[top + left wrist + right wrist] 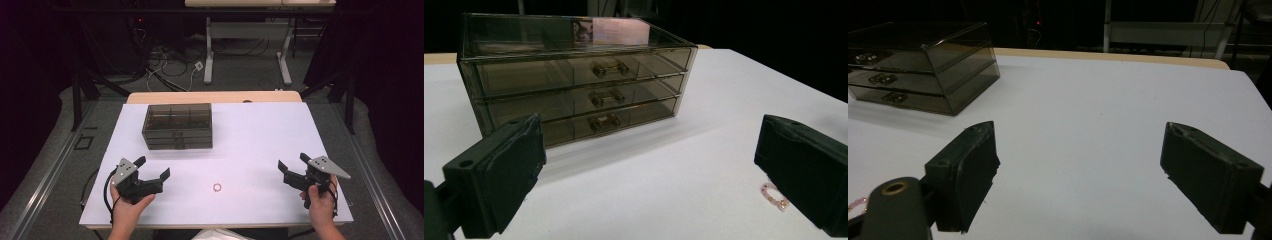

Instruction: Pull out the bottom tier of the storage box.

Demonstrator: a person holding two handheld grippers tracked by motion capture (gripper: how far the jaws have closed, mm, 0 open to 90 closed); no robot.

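Smoky translucent plastic makes up the small drawer box (pixel 178 126), which stands toward the far left of the white table (pixel 260 135) with its three stacked drawers facing the person; in the left gripper view each drawer (pixel 579 95) carries a small metal handle, and what lies inside cannot be made out through the dark walls. A small pinkish bracelet (pixel 217 187) lies flat on the table near the front edge, between the two grippers and touching neither. In the left gripper view only part of its beaded loop (pixel 773 195) is visible, the rest hidden behind the right-hand jaw. In the right gripper view a faint sliver of it (pixel 855 204) shows at the far left edge, cut off by the frame and by the gripper body. The left gripper (pixel 153 167), held in a hand at the front left, has its jaws spread wide with nothing between them. The right gripper (pixel 294 163), held at the front right, likewise has its jaws wide apart and empty. Both forearms are cut off at the bottom of the high view.
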